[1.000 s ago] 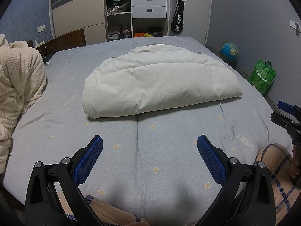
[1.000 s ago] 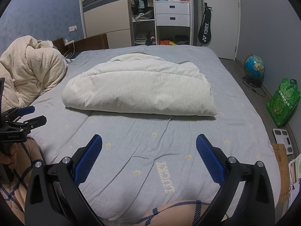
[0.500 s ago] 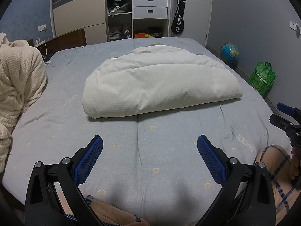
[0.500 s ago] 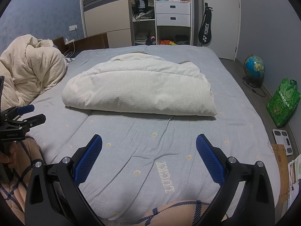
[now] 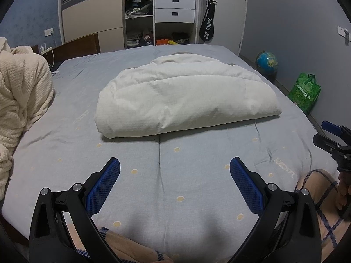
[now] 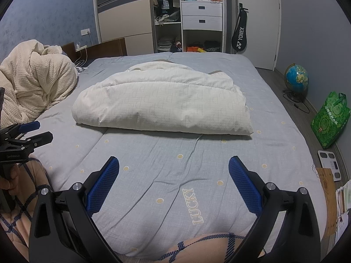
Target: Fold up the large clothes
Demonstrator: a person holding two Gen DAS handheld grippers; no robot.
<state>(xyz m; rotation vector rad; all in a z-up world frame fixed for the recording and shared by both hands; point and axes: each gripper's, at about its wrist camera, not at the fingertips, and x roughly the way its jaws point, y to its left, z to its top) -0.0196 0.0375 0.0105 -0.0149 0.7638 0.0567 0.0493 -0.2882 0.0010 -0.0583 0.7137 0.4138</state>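
White and quilted, the folded duvet (image 5: pixel 186 100) lies in a thick bundle across the middle of the grey bed (image 5: pixel 153 186), its rounded fold edge turned toward you. Your left gripper (image 5: pixel 174 184) hovers above the near part of the bedspread, blue-padded fingers (image 5: pixel 103 186) spread wide with nothing between them, well short of the bundle. Your right gripper (image 6: pixel 174 183) hangs the same way, jaws fully apart and empty, over the embroidered word LUCKY (image 6: pixel 193 206). Each tool shows at the edge of the other's view. A cream knitted blanket (image 6: pixel 35 87) is heaped at the bed's left side, apart from the duvet. Beyond the bed stand an open wardrobe (image 6: pixel 169 15) and white drawers (image 6: pixel 201 15), with a racket bag (image 6: pixel 239 35) hanging by the door. A globe (image 6: pixel 296 79) and a green bag (image 6: pixel 331 118) sit on the floor at right.
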